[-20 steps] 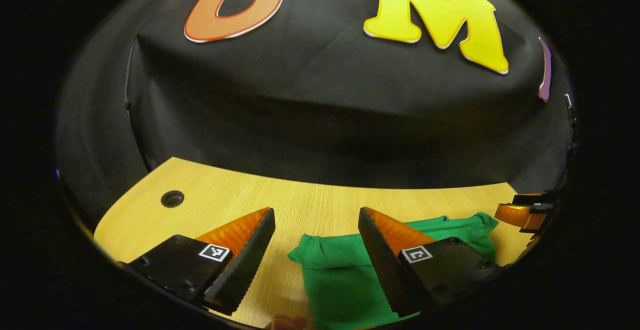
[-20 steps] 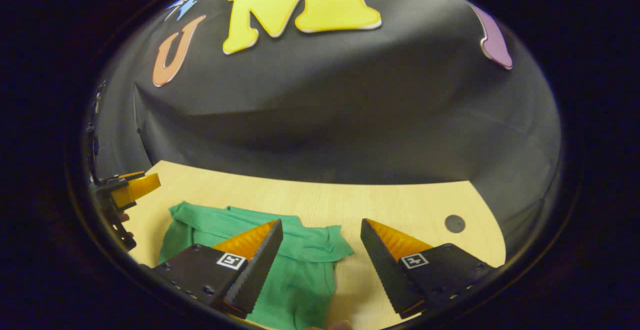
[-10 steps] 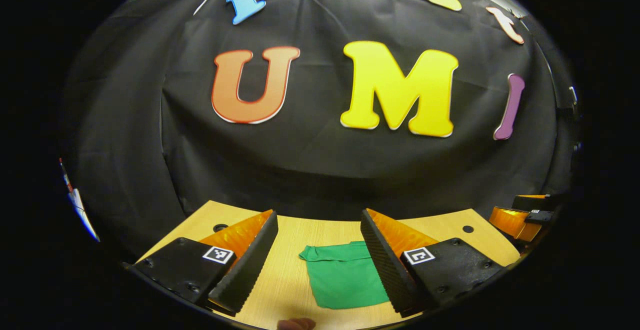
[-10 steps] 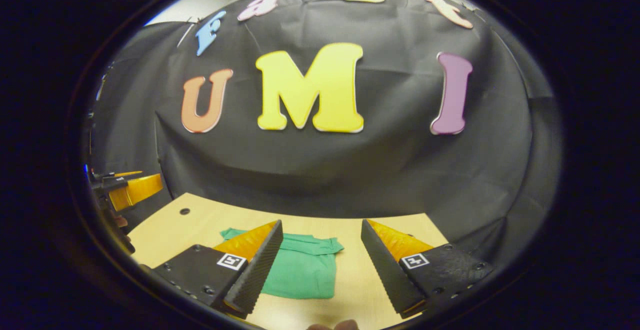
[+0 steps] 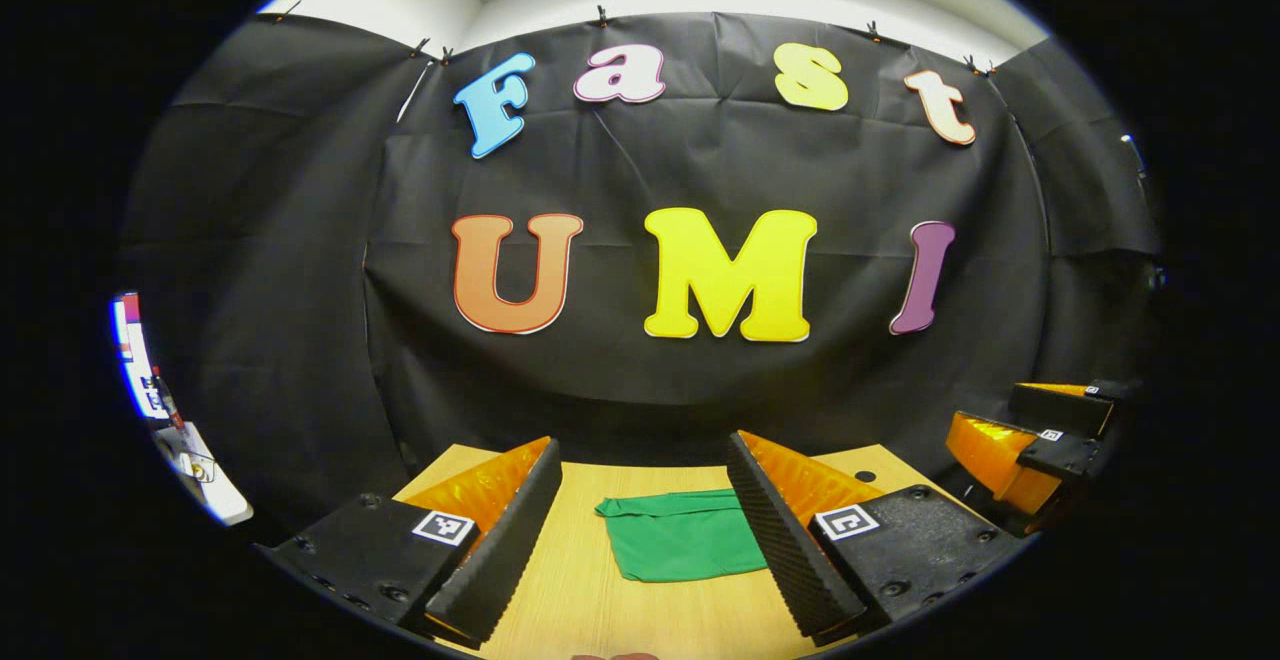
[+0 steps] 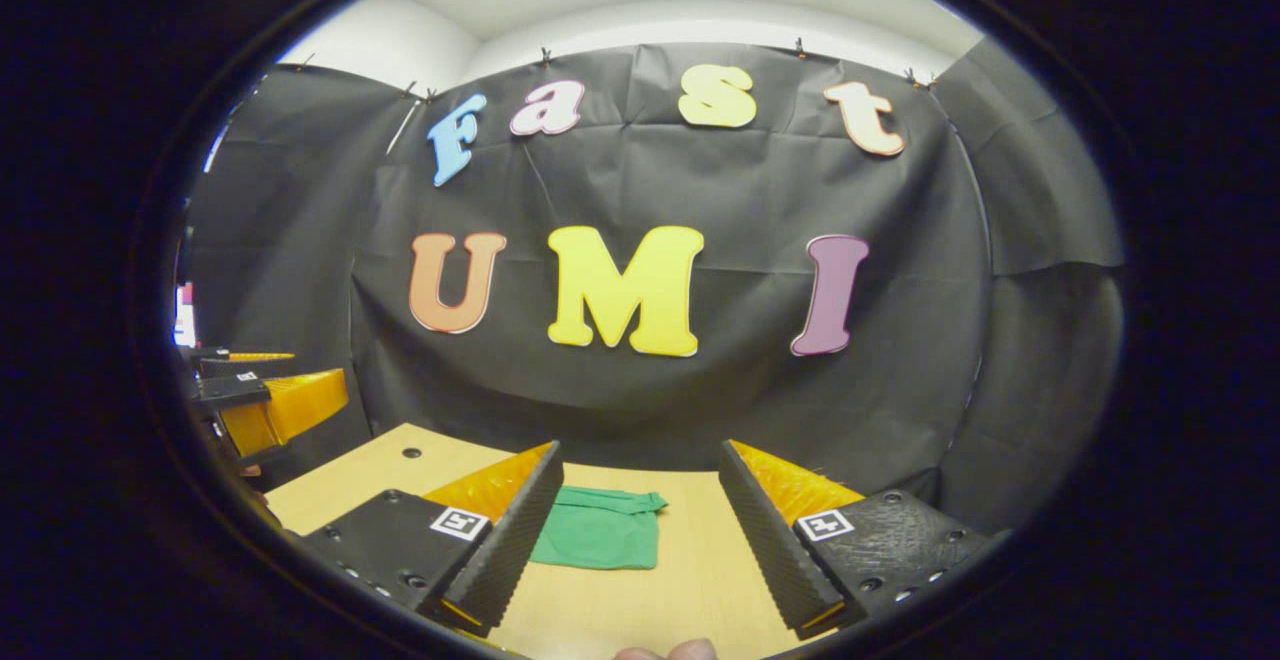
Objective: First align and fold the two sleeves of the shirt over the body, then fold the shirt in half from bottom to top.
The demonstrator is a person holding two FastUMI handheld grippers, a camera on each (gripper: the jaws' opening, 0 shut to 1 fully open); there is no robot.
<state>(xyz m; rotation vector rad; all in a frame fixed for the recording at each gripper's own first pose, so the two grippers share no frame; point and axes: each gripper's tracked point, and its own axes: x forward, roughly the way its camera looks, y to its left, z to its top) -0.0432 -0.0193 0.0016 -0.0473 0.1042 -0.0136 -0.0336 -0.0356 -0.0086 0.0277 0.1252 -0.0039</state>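
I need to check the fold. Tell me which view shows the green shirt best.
The left gripper view: the green shirt lies folded on the table, centred between the open left gripper fingers, with most of its outline visible. In the right gripper view the shirt looks smaller, and a finger of the open right gripper hides its left edge.

One folded green shirt [image 5: 683,538] on one wooden table [image 5: 600,600]; two grippers, left gripper [image 5: 640,530] and right gripper [image 6: 635,530].
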